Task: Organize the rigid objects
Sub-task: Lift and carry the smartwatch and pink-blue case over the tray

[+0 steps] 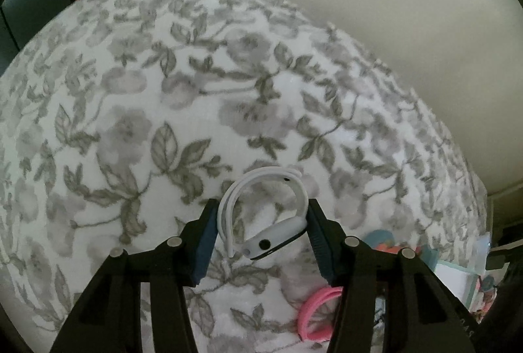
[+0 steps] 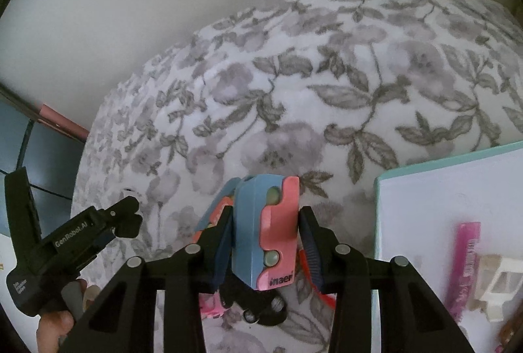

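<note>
Left gripper (image 1: 263, 230) pinching a white smartwatch (image 1: 271, 215), pads pressed on either side of its looped strap and case; watch held clear above the grey-floral blanket (image 1: 157, 97). Pink ring-shaped object (image 1: 315, 313) lying on the blanket below, partly hidden behind the right-hand finger. Colourful items and a pale box edge at the lower right corner of the left wrist view, too blurred to name. Right gripper (image 2: 266, 241) clamped on a blue-and-pink plastic block (image 2: 264, 228), upright between the pads, lettering near its lower end only partly legible. Under it, a black object with small round fittings (image 2: 261, 307) and a bit of pink, on the blanket. White tray with a mint-green rim (image 2: 380, 189) just to the right, holding a pink wrapped stick (image 2: 464, 268) and a small white toy vehicle (image 2: 500, 287). Left gripper also seen from the right wrist view at far left, a hand (image 2: 54, 331) on its grip.
</note>
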The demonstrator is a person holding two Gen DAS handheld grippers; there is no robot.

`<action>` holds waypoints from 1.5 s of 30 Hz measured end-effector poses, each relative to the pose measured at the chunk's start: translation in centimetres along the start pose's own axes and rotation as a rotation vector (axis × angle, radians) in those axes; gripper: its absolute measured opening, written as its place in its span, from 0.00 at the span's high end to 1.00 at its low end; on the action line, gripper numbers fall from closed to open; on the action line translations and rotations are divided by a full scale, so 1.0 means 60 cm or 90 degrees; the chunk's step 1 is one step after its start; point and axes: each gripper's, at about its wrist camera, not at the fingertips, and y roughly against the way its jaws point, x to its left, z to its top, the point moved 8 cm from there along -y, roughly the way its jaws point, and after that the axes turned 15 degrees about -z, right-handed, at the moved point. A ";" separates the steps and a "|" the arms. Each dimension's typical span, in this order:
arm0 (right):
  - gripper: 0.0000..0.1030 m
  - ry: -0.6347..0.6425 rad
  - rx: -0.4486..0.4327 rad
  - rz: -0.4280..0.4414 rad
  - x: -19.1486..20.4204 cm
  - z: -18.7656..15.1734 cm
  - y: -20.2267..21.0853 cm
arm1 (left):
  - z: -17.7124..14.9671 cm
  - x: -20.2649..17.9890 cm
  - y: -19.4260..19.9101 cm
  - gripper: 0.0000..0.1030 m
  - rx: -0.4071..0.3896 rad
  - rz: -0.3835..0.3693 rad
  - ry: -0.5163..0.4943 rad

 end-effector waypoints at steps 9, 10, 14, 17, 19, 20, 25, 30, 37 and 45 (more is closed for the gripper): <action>0.59 -0.032 -0.064 0.011 -0.033 0.002 0.100 | 0.013 -0.080 0.078 0.47 -0.060 -0.028 -0.053; 0.59 -0.037 -0.070 0.010 -0.040 0.001 0.112 | 0.012 -0.090 0.083 0.47 -0.064 -0.032 -0.059; 0.59 -0.061 -0.096 -0.003 -0.076 -0.003 0.156 | -0.001 -0.136 0.105 0.47 -0.076 -0.042 -0.092; 0.59 -0.083 -0.116 -0.015 -0.108 -0.008 0.187 | -0.014 -0.168 0.117 0.47 -0.082 -0.046 -0.117; 0.59 -0.099 -0.124 -0.026 -0.128 -0.011 0.202 | -0.024 -0.190 0.124 0.47 -0.083 -0.050 -0.134; 0.59 -0.110 -0.128 -0.034 -0.142 -0.014 0.211 | -0.031 -0.202 0.126 0.47 -0.082 -0.055 -0.142; 0.59 -0.157 -0.139 -0.069 -0.206 -0.026 0.241 | -0.060 -0.254 0.128 0.47 -0.072 -0.086 -0.169; 0.59 -0.194 -0.140 -0.138 -0.277 -0.036 0.262 | -0.085 -0.297 0.123 0.47 -0.061 -0.102 -0.195; 0.59 -0.249 -0.144 -0.203 -0.378 -0.040 0.286 | -0.134 -0.349 0.092 0.47 -0.017 -0.119 -0.225; 0.59 -0.277 -0.150 -0.294 -0.470 -0.048 0.302 | -0.211 -0.421 0.044 0.47 0.041 -0.120 -0.305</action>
